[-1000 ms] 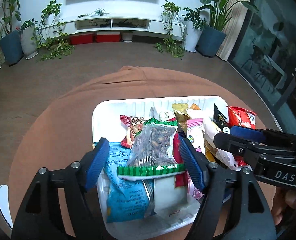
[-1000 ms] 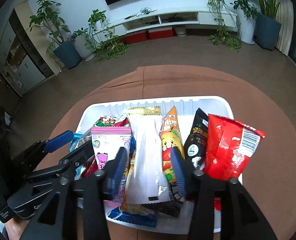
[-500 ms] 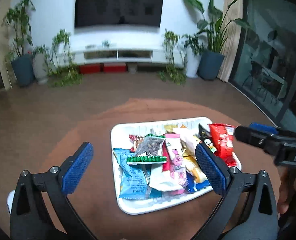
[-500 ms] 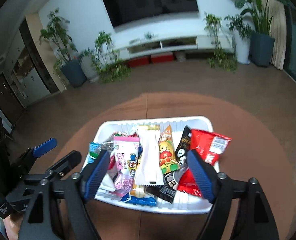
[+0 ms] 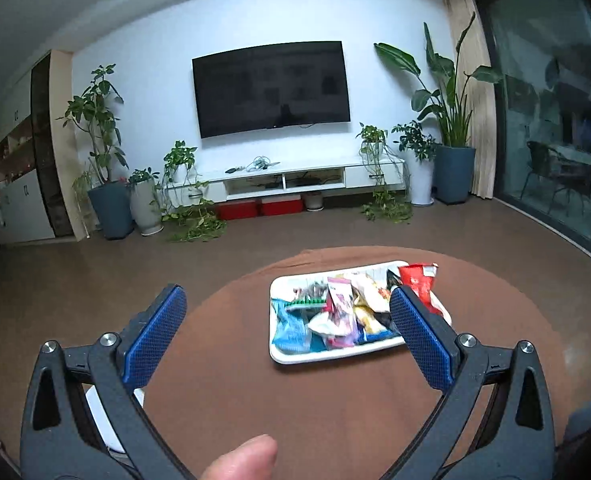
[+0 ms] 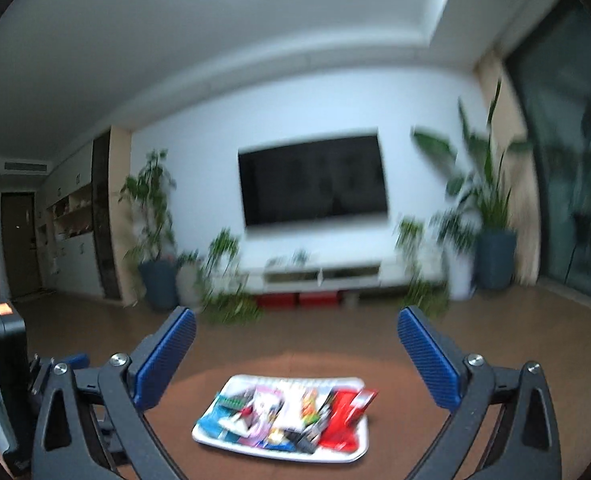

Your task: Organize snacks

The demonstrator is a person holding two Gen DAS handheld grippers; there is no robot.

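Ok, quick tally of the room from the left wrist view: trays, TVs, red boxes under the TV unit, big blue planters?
White tray: 1
TV: 1
Red boxes: 2
Blue planters: 2
Total: 6

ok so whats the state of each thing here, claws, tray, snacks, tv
left claw: wide open, nothing between its pads, just finished opening
right claw: wide open, empty, jaws have just been opening
white rectangular plastic tray: flat on the table, full
snack packets: lying packed together inside the tray
round table with brown cloth: covered
black wall television: screen dark
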